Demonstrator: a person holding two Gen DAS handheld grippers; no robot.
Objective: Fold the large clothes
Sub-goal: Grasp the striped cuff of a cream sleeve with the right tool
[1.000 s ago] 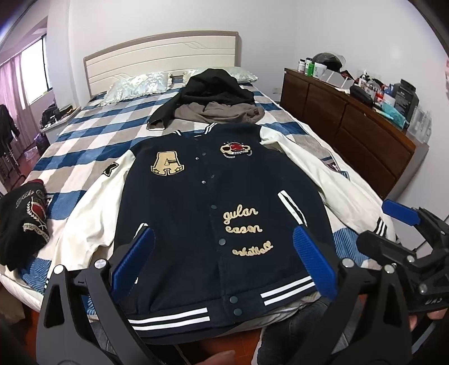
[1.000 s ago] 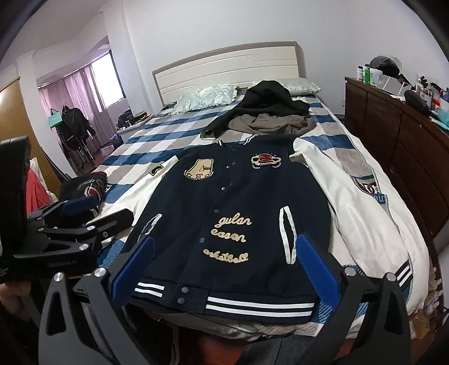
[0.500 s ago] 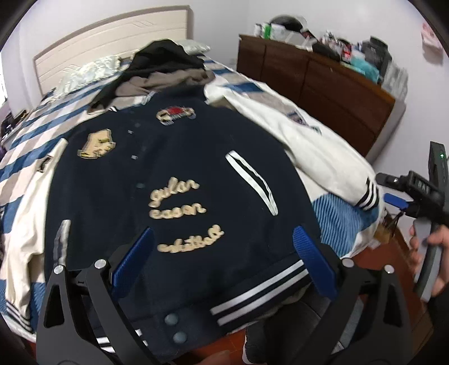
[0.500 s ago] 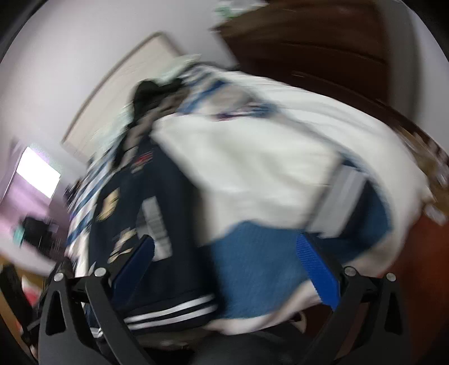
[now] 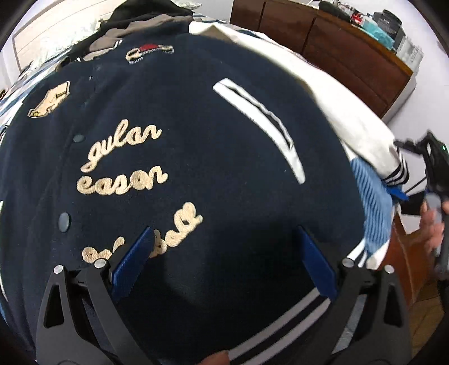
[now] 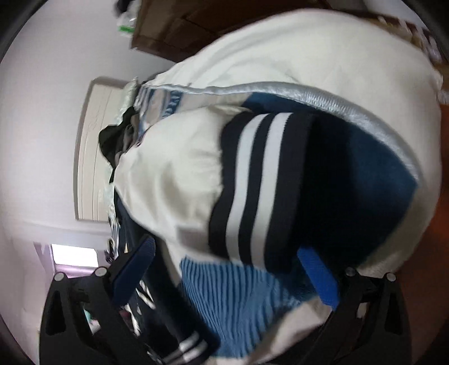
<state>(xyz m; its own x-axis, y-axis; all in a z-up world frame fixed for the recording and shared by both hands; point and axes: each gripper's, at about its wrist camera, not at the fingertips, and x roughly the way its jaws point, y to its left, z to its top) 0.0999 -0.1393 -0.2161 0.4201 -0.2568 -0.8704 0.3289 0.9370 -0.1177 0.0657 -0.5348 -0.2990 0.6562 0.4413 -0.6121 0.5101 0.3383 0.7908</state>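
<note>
Since a second ago both cameras have dropped from a wide look over the bed to close range on the jacket; the left wrist view has gone from framing the whole garment to its lower front panel, and the right wrist view has swung off to the sleeve end and rolled sideways, so the headboard [image 6: 92, 151] now stands on end at its left.

The left gripper [image 5: 224, 265] hovers low over the navy jacket [image 5: 196, 134] near its striped hem [image 5: 280, 323], its blue fingers [image 5: 132, 266] spread wide with nothing between them; whether they touch the cloth cannot be told. At the right edge of that view the right gripper [image 5: 398, 193], blurred, is at the sleeve cuff [image 5: 397, 171] beside the bed's edge; a hand [image 5: 432, 224] grips its handle.

In its own view the right gripper [image 6: 227, 276] is also spread wide, the striped cuff [image 6: 252, 182] of the cream sleeve [image 6: 174, 179] lying just ahead between the fingers, not pinched.

The jacket lies front up on the blue checked bedspread [image 5: 370, 196], snapped shut, with cream script lettering [image 5: 123, 165], a letter patch [image 5: 50, 101] and a white-trimmed pocket [image 5: 261, 123]; dark clothes [image 5: 140, 22] lie beyond its collar and a brown dresser [image 5: 336, 47] stands to the right.
</note>
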